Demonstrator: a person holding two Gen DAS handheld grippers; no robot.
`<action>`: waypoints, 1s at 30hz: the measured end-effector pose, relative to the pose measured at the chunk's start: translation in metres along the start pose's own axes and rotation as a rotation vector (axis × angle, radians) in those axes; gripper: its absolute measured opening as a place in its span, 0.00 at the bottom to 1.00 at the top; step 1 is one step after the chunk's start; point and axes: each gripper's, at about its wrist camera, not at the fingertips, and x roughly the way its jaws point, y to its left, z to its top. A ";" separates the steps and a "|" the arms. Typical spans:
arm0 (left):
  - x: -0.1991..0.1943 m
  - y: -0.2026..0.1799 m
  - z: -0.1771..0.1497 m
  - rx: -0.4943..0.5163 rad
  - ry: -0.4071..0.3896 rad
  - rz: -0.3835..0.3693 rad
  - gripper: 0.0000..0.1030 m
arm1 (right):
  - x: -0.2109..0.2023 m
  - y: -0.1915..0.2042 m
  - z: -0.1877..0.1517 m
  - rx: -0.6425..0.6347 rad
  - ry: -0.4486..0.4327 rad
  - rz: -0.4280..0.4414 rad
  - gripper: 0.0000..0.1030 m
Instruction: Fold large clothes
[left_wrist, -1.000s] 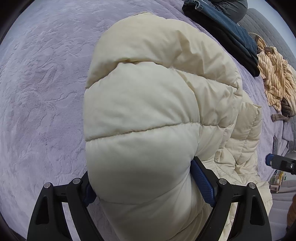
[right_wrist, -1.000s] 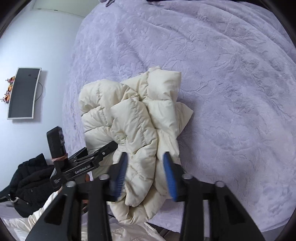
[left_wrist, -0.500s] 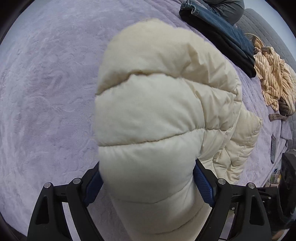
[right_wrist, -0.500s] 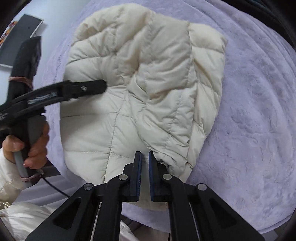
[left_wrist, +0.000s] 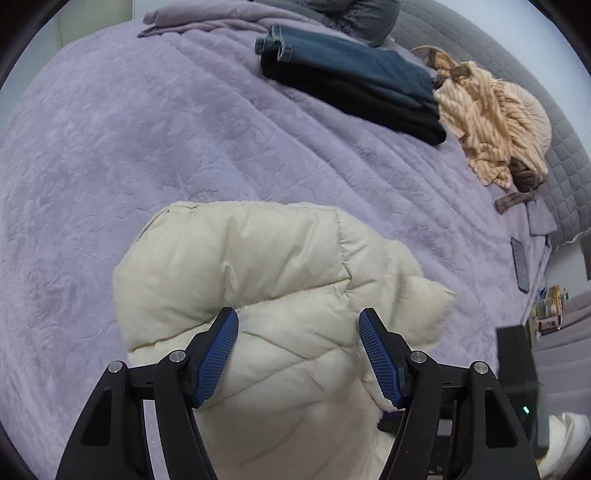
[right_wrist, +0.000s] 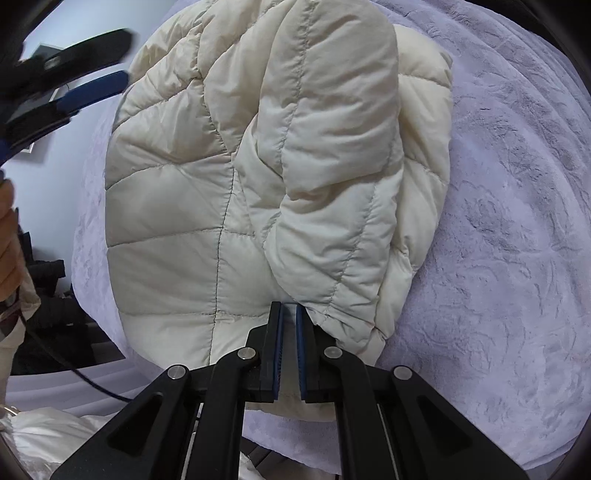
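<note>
A cream quilted puffer jacket lies bunched and folded on the lilac bedspread. My left gripper is open above the jacket's near edge, fingers apart and holding nothing. In the right wrist view the jacket fills the frame, a sleeve folded over its body. My right gripper is shut on the jacket's near hem. The left gripper shows at upper left of that view, open beside the jacket.
Folded dark jeans and black clothes lie at the far side of the bed. A tan striped garment is heaped to the right. A remote lies near the bed's right edge. A grey headboard stands behind.
My left gripper has let go of the jacket and pulled back. My right gripper, open a second ago, has shut on the jacket's hem and stays there.
</note>
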 end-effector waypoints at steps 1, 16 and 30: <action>0.014 0.003 0.001 -0.021 0.016 0.003 0.68 | 0.002 -0.002 -0.001 0.006 0.003 -0.003 0.05; 0.080 0.004 0.003 -0.016 0.055 0.036 0.68 | 0.022 -0.055 0.015 0.151 0.032 0.132 0.04; 0.089 0.006 0.001 -0.007 0.054 0.044 0.69 | 0.014 -0.083 0.026 0.174 0.046 0.168 0.04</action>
